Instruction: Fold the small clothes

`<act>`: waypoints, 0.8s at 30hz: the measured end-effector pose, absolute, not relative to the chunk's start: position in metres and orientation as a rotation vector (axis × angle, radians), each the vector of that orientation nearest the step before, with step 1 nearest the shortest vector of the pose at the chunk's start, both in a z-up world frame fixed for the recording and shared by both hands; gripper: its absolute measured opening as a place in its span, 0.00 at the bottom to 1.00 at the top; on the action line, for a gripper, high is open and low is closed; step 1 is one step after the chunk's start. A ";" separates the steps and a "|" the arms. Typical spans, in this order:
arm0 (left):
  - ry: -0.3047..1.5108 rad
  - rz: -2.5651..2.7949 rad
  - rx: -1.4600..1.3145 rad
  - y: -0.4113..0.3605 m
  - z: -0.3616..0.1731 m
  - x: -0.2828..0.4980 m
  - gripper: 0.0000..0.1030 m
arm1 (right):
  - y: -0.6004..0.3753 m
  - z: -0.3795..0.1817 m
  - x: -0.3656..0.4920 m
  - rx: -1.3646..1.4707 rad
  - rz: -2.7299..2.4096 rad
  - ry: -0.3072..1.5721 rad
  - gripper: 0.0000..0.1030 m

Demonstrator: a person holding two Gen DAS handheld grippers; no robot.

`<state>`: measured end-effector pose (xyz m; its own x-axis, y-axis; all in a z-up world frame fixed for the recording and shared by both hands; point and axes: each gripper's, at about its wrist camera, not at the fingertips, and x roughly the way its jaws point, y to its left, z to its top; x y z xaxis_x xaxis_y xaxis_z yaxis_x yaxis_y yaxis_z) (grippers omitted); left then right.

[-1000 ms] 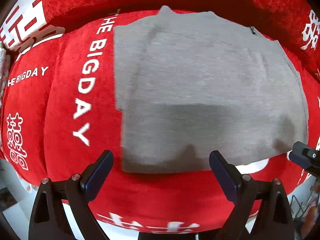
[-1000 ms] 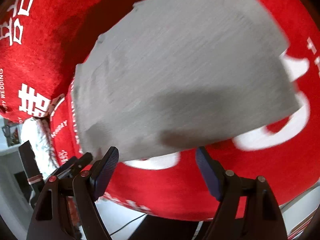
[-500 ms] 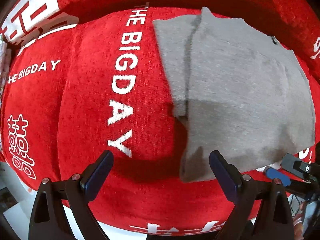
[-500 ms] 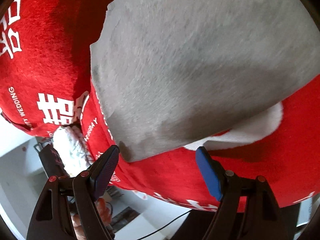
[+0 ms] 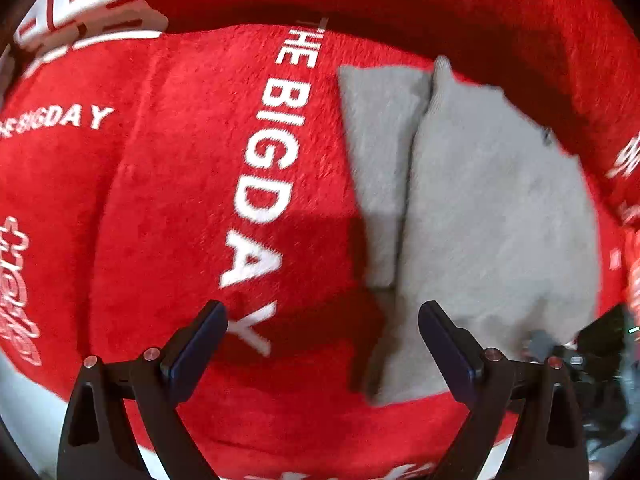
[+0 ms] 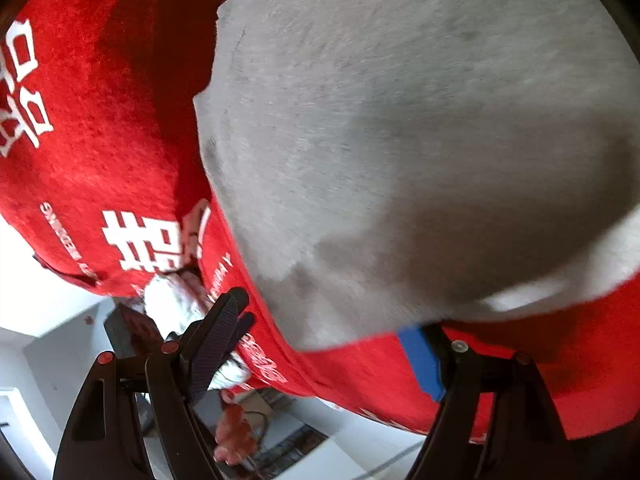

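A folded grey garment [image 5: 480, 216] lies flat on a red plush cover with white lettering [image 5: 160, 200]. In the left wrist view it lies at the right, with a narrower folded layer along its left side. My left gripper [image 5: 324, 340] is open and empty, hovering over the red cover at the garment's near left corner. In the right wrist view the garment [image 6: 400, 120] fills most of the frame. My right gripper [image 6: 328, 344] is open and empty, close above the garment's near edge, its right finger [image 6: 420, 360] tucked partly under that edge.
The red cover's front edge [image 6: 360, 380] drops off just below the right gripper, with white floor and furniture [image 6: 60, 340] beyond. The other gripper and a hand show at the lower left [image 6: 216, 344]. A raised red backrest [image 5: 400, 0] runs behind the garment.
Both grippers have moved: the left view has shifted left, so the garment sits further right. The right gripper has come closer to the garment's near edge. Both stay open.
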<state>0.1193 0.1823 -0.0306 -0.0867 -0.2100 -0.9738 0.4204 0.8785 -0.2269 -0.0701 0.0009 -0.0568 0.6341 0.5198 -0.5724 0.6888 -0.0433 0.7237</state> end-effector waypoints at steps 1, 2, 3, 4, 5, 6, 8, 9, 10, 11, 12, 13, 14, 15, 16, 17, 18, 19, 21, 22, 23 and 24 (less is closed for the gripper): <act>1.581 -0.545 0.120 0.185 -0.030 0.123 0.94 | 0.002 -0.058 -0.068 1.716 -0.182 0.981 0.81; 1.590 -0.567 0.062 0.187 -0.030 0.128 0.94 | 0.003 -0.060 -0.066 1.738 -0.183 0.959 0.81; 1.596 -0.580 0.024 0.189 -0.030 0.131 0.94 | 0.005 -0.062 -0.063 1.770 -0.187 0.934 0.81; 1.605 -0.593 -0.016 0.190 -0.031 0.135 0.94 | 0.006 -0.063 -0.062 1.787 -0.193 0.924 0.77; 1.617 -0.600 -0.054 0.192 -0.032 0.140 0.94 | 0.007 -0.065 -0.060 1.817 -0.199 0.909 0.61; 1.626 -0.606 -0.080 0.193 -0.033 0.142 0.94 | 0.008 -0.069 -0.059 1.868 -0.188 0.891 0.48; 1.646 -0.637 -0.137 0.193 -0.035 0.147 0.94 | 0.009 -0.075 -0.058 1.923 -0.173 0.872 0.09; 1.654 -0.654 -0.157 0.190 -0.034 0.146 0.94 | 0.007 -0.073 -0.058 1.930 -0.159 0.854 0.09; 1.661 -0.671 -0.174 0.183 -0.030 0.142 0.94 | 0.005 -0.071 -0.057 1.925 -0.148 0.843 0.09; 1.668 -0.683 -0.183 0.178 -0.033 0.141 0.94 | 0.002 -0.065 -0.055 1.910 -0.127 0.829 0.09; 1.674 -0.694 -0.193 0.176 -0.035 0.141 0.94 | -0.003 -0.057 -0.053 1.887 -0.103 0.818 0.09; 1.685 -0.708 -0.210 0.173 -0.037 0.143 0.94 | -0.006 -0.051 -0.051 1.871 -0.083 0.810 0.08; 1.695 -0.717 -0.225 0.171 -0.040 0.146 0.94 | -0.009 -0.044 -0.049 1.856 -0.060 0.799 0.08; 1.704 -0.724 -0.244 0.168 -0.041 0.147 0.94 | -0.014 -0.035 -0.046 1.833 -0.032 0.789 0.08; 1.707 -0.731 -0.260 0.164 -0.042 0.147 0.94 | -0.015 -0.030 -0.045 1.820 -0.023 0.788 0.08; 1.709 -0.747 -0.283 0.166 -0.042 0.146 0.94 | -0.018 -0.024 -0.043 1.803 -0.014 0.787 0.08; 1.713 -0.769 -0.309 0.162 -0.041 0.148 0.94 | -0.020 -0.019 -0.041 1.789 -0.003 0.786 0.08; 1.719 -0.794 -0.335 0.158 -0.040 0.149 0.94 | -0.022 -0.017 -0.040 1.780 0.003 0.788 0.08; 1.731 -0.848 -0.385 0.145 -0.041 0.152 0.94 | -0.024 -0.013 -0.038 1.755 0.021 0.804 0.08; 1.738 -0.877 -0.402 0.136 -0.042 0.154 0.94 | -0.023 -0.012 -0.038 1.743 0.026 0.815 0.08; 1.742 -0.899 -0.407 0.127 -0.043 0.153 0.94 | -0.022 -0.012 -0.038 1.729 0.031 0.830 0.08; 1.745 -0.915 -0.404 0.120 -0.043 0.153 0.94 | -0.019 -0.013 -0.037 1.716 0.035 0.852 0.08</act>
<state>0.1530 0.1196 -0.0434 -0.3686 -0.6598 -0.6548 0.1632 0.6475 -0.7443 -0.0371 -0.0191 -0.0130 0.7350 0.5502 -0.3964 0.5155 -0.0737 0.8537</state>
